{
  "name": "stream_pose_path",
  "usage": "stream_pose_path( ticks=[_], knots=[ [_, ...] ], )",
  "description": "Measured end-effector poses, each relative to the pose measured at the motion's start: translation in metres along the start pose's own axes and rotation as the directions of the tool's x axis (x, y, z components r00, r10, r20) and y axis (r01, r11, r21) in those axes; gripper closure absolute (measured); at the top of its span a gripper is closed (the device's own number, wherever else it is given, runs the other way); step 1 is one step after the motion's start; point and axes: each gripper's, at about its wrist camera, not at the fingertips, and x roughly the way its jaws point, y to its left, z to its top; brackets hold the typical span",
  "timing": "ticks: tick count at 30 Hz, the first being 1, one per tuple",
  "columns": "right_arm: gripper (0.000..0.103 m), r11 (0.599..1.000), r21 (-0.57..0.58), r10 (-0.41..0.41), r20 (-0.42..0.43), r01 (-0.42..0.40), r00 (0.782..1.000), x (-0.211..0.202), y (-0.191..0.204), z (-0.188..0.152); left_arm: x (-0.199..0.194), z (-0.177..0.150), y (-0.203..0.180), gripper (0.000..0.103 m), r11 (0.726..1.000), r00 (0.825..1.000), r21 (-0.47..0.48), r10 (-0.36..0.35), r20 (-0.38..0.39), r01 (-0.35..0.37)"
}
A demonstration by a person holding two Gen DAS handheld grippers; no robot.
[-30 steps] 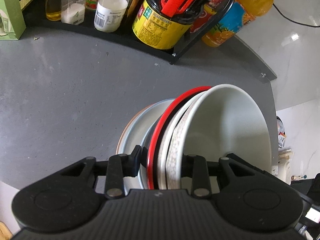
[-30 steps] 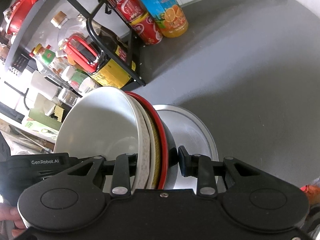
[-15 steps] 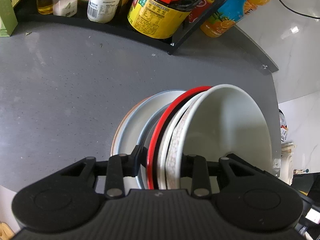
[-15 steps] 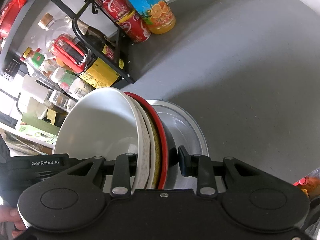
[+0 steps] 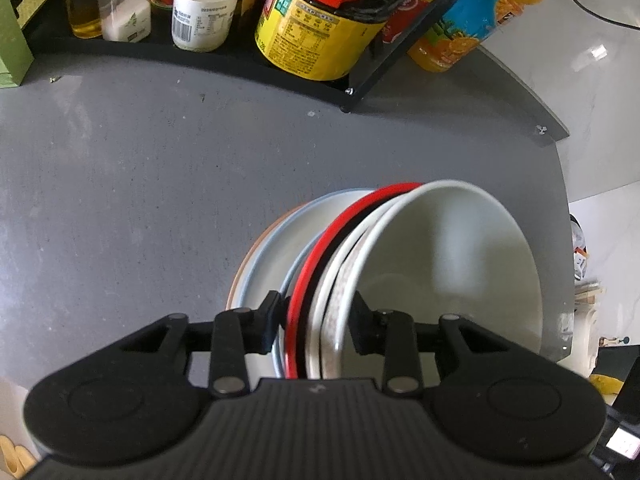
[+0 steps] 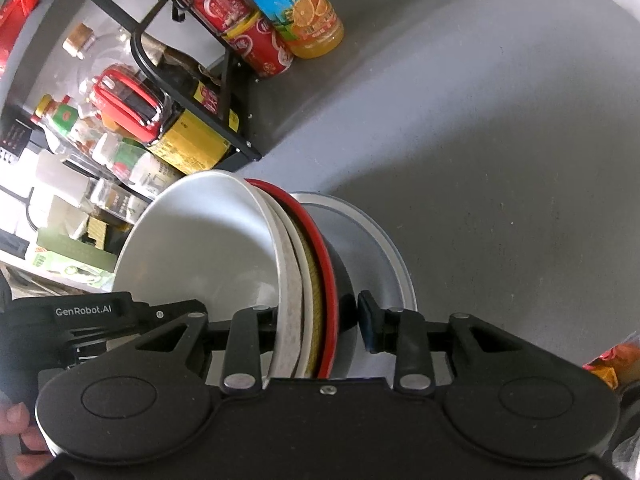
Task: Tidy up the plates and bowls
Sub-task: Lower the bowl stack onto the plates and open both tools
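Note:
Both grippers clamp the same nested stack of dishes from opposite sides. The stack has a white bowl (image 5: pixel 448 264) innermost, a speckled-rim bowl, a red-and-black bowl (image 5: pixel 320 256) and pale blue-grey plates (image 5: pixel 276 256) under them. My left gripper (image 5: pixel 316 322) is shut on the stack's rims. My right gripper (image 6: pixel 318 318) is shut on the same stack: white bowl (image 6: pixel 200 248), red-rimmed bowl (image 6: pixel 320 248), grey plate (image 6: pixel 372 252). The stack is tilted above the grey countertop (image 5: pixel 120 180).
A black wire rack (image 5: pixel 360 80) stands at the back with a yellow-labelled dark bottle (image 5: pixel 320 32), jars, red cans (image 6: pixel 256 44) and an orange juice bottle (image 6: pixel 304 12). The counter's edge runs at the right (image 5: pixel 560 136).
The stack and both grippers have shifted slightly relative to the counter; the rack looks a little nearer. Both grips are unchanged.

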Motion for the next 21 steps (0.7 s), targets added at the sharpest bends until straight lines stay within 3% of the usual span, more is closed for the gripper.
stream_pose_path(
  ticks=[8, 10, 14, 16, 21],
  knots=[
    [0.068, 1.0, 0.01, 0.0, 0.041, 0.0, 0.999, -0.013, 0.002, 0.003, -0.019, 0.008, -0.008, 0.055, 0.999, 1.0, 0.04, 0.006, 0.027, -0.007],
    [0.053, 1.0, 0.014, -0.008, 0.053, 0.007, 0.999, -0.016, 0.004, 0.003, -0.024, 0.009, -0.01, 0.046, 0.999, 0.999, 0.049, 0.007, 0.036, -0.009],
    [0.036, 0.998, -0.001, -0.058, 0.082, 0.059, 0.995, -0.021, 0.01, -0.002, -0.033, 0.009, -0.012, 0.025, 0.997, 0.998, 0.077, 0.015, 0.054, -0.019],
    [0.02, 0.998, 0.015, -0.069, 0.091, 0.068, 0.993, -0.024, 0.009, -0.007, -0.037, 0.008, -0.015, 0.021, 0.995, 0.997, 0.1, 0.018, 0.069, -0.025],
    [0.005, 0.995, 0.038, -0.099, 0.109, 0.095, 0.989, -0.032, 0.005, -0.015, -0.04, 0.001, -0.024, 0.015, 0.977, 0.992, 0.192, 0.079, 0.098, -0.097]
  ],
)
